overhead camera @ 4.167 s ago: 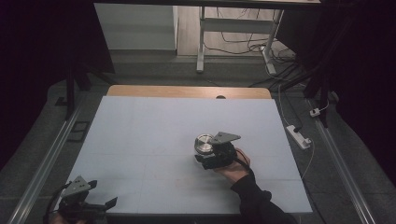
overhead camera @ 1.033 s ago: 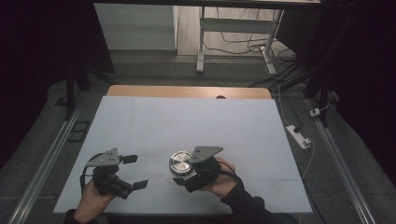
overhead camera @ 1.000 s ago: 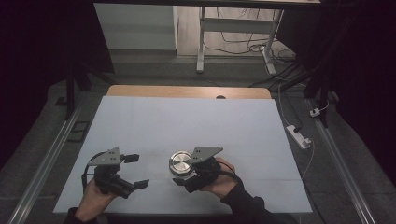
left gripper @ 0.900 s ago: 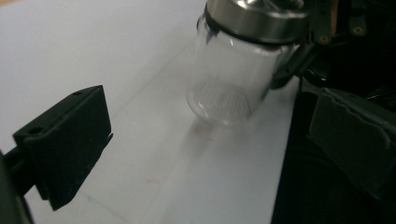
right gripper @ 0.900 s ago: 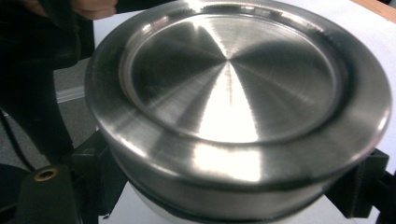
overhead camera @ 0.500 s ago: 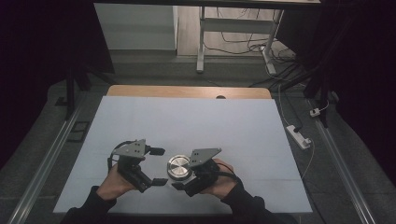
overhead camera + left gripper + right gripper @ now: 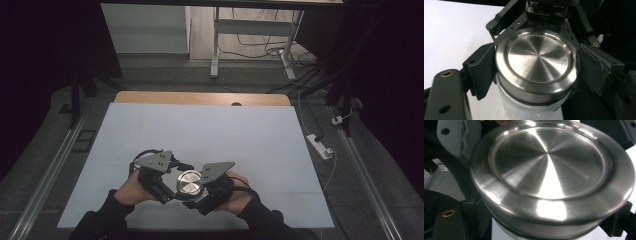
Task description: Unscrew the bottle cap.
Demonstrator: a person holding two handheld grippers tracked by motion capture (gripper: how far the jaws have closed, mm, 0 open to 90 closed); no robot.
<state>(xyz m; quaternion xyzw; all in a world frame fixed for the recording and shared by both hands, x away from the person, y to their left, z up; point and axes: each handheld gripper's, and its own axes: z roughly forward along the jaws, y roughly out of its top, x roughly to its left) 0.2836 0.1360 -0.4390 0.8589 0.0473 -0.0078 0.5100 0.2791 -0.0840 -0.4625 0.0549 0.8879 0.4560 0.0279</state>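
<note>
A jar with a brushed steel lid (image 7: 190,183) and a white body (image 7: 524,110) stands near the table's front edge, between both hands. My right gripper (image 7: 198,190) is shut on the jar from the right; its grey pads (image 7: 482,71) press just under the lid's rim. My left gripper (image 7: 178,183) has come in from the left, and its jaws have just been closing around the lid, one pad (image 7: 461,137) lying against the rim. The lid (image 7: 549,167) looks seated flat on the jar.
The white tabletop (image 7: 210,130) stretches away behind the hands, with a wooden strip (image 7: 200,98) at its far edge. A white power strip (image 7: 318,145) lies on the floor to the right. Metal rails (image 7: 45,180) run along both sides.
My left hand has moved right from the table's front left up to the jar, and its jaws have closed around the lid. The right hand and jar have stayed put.
</note>
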